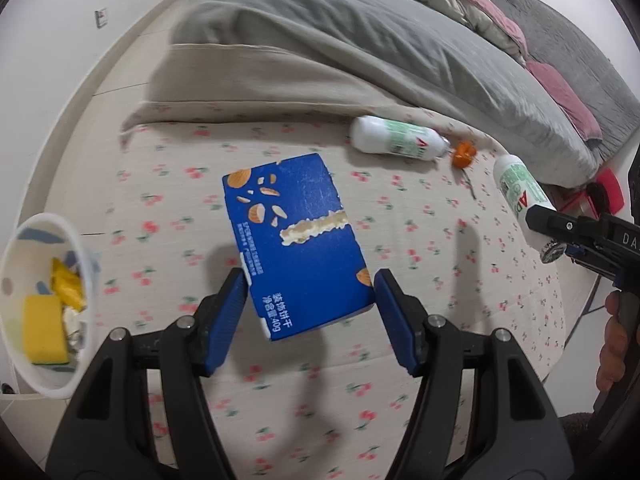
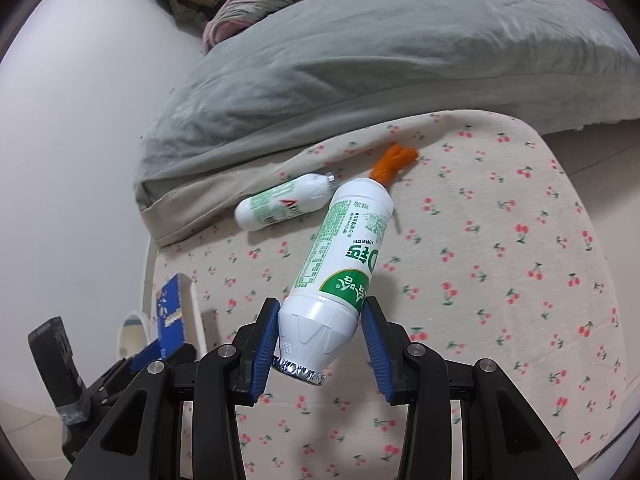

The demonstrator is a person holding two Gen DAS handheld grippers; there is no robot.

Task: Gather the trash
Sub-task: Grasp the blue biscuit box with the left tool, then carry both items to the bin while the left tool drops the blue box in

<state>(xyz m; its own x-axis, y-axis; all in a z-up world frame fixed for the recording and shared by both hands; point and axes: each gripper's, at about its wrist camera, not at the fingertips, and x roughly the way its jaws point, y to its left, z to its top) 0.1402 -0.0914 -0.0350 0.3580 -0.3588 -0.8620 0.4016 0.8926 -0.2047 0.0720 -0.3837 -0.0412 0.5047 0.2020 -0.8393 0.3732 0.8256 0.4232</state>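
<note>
My left gripper is shut on a torn blue biscuit box and holds it above the cherry-print sheet. My right gripper is shut on a white and green drink bottle, foil end toward the camera; that bottle also shows in the left wrist view. A second white bottle lies on the sheet by the grey duvet, also in the right wrist view. An orange scrap lies beside it, seen in the right wrist view too.
A white bin at the left holds a yellow sponge and yellow wrappers. A grey duvet covers the back of the bed. A red object sits at the right. A white wall runs along the left.
</note>
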